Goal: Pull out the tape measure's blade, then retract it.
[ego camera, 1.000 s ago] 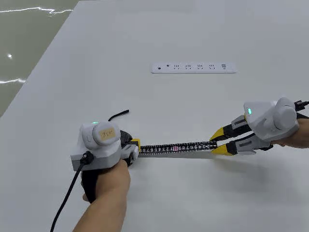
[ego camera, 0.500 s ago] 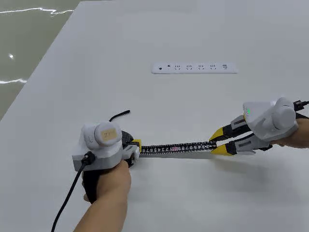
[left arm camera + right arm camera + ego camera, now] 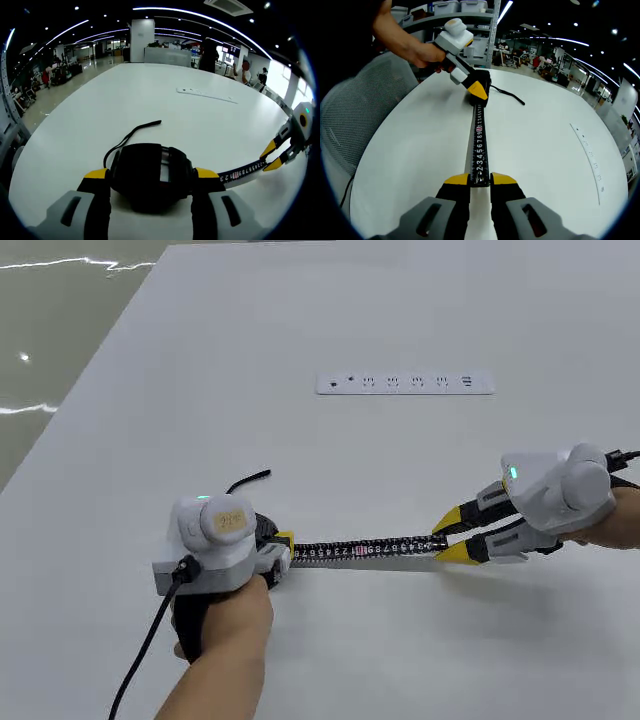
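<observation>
The black tape measure case (image 3: 150, 175) sits on the white table, clamped between the yellow-tipped jaws of my left gripper (image 3: 272, 548). Its wrist strap (image 3: 246, 479) trails behind on the table. The black blade (image 3: 365, 548) with white numbers runs rightward from the case, a little above the table, to my right gripper (image 3: 447, 540). The right gripper's yellow tips are shut on the blade's end (image 3: 480, 177). In the right gripper view the blade (image 3: 479, 140) stretches straight away to the case (image 3: 480, 92) and the left gripper (image 3: 470, 85).
A white power strip (image 3: 405, 383) lies flat farther back on the table. The table's left edge (image 3: 90, 370) drops to a shiny floor. A mesh chair (image 3: 365, 110) stands beside the table in the right gripper view. People stand far off in the room.
The picture has shifted slightly with the headset. The blade's length between the two grippers and both grips look unchanged.
</observation>
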Tool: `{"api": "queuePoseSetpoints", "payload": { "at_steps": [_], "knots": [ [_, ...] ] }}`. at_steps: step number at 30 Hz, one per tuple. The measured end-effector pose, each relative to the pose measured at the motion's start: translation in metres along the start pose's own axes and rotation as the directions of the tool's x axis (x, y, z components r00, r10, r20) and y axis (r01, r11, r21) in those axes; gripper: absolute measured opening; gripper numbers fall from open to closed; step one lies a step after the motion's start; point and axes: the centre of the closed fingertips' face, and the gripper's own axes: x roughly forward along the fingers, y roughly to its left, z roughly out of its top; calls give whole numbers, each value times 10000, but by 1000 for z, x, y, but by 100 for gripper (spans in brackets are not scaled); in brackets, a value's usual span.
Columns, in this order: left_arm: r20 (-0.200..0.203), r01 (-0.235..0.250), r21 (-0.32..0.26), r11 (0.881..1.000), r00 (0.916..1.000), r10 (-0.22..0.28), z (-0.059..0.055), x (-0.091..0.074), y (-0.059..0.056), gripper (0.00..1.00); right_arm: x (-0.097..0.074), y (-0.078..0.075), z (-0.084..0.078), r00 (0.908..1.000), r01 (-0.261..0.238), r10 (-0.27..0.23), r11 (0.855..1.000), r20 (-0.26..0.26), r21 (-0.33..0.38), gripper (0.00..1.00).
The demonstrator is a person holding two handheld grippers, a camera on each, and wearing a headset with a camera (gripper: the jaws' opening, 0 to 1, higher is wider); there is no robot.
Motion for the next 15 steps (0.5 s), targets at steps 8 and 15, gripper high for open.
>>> {"api": "queuePoseSetpoints", "payload": {
  "at_steps": [8,15],
  "knots": [
    [-6,-16,29,10000,10000,16,-1,-1,0,61,1,0,1,10000,-24,24,10000,7,-18,15],
    [-13,-25,49,10000,10000,25,-1,-2,-1,61,2,0,2,10000,-51,51,10000,18,-14,15]
  ]
}}
